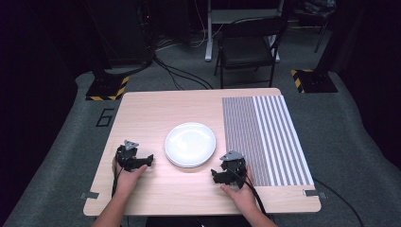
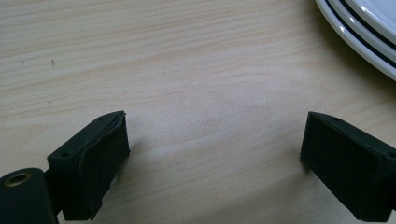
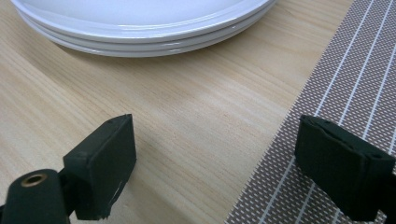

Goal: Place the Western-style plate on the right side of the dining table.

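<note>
Pale wooden worktop carries a stack of round white plates at its middle, left of a brown striped placemat. Left tongs and right tongs flank it, both spread wide and empty. Nothing is grasped yet; next, one likely must close onto the top plate's rim.

Dim room, grey carpet floor lying around a light wooden table. Black folding metal chair standing behind it, black cables trailing across the carpet, two yellow-black striped stand bases flanking the far edge.
</note>
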Motion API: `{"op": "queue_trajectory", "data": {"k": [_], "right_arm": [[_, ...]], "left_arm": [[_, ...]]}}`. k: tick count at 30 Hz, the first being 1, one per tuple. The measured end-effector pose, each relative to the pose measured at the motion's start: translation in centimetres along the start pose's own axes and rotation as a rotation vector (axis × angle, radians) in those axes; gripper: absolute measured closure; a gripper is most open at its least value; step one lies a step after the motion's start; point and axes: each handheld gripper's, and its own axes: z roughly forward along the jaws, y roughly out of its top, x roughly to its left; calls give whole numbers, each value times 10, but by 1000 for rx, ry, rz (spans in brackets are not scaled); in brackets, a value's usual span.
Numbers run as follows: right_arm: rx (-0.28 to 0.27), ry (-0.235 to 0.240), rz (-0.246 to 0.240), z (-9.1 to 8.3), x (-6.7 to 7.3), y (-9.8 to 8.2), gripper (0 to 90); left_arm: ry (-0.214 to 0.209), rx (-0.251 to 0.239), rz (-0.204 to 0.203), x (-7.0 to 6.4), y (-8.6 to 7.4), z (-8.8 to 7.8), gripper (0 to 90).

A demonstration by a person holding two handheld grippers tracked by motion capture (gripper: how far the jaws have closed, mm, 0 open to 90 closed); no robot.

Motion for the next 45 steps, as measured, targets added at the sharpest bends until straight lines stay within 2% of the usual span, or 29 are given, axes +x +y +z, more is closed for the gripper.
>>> {"op": "queue_trajectory", "data": {"k": [6,8,18,20,22,23,24,25,27,30,35,36,37,40,43,45], "right_arm": [[-1,1,-3,0,0,0,117],[8,7,8,0,0,1,99],[15,9,11,1,2,1,82],[15,10,10,1,1,1,83],[8,5,4,1,1,1,118],[1,-2,18,0,1,1,158],[-8,-11,7,0,-1,1,185],[-15,-18,20,-1,-1,1,203],[-15,-18,22,-1,-2,0,217],[-30,-21,31,-3,-6,-1,300],[-33,-28,42,-4,-6,-1,318],[-40,-27,49,-4,-7,-1,333],[-42,-24,65,-4,-7,-1,344],[-43,-27,76,-5,-9,-1,367],[-32,-41,83,-8,-10,-2,394],[-40,-55,92,-10,-9,-2,393]], "left_arm": [[9,1,-11,0,1,0,102],[15,-15,-27,1,0,0,144],[25,-23,-31,0,0,0,156],[22,-34,-32,1,0,-1,215],[23,-39,-31,1,0,-2,255],[26,-38,-27,1,0,-2,270],[30,-40,-36,0,-1,-3,283],[30,-47,-39,0,-1,-3,304],[31,-47,-38,-2,-2,-4,340],[27,-37,-40,-6,0,-4,397],[11,-25,-31,-13,4,-4,426],[-9,-26,-31,-14,5,-6,429],[-9,-26,-31,-14,5,-6,429],[-46,-33,-62,-16,9,-7,429],[-58,-37,-67,-17,12,-8,431],[-71,-38,-55,-17,15,-9,438]]}}
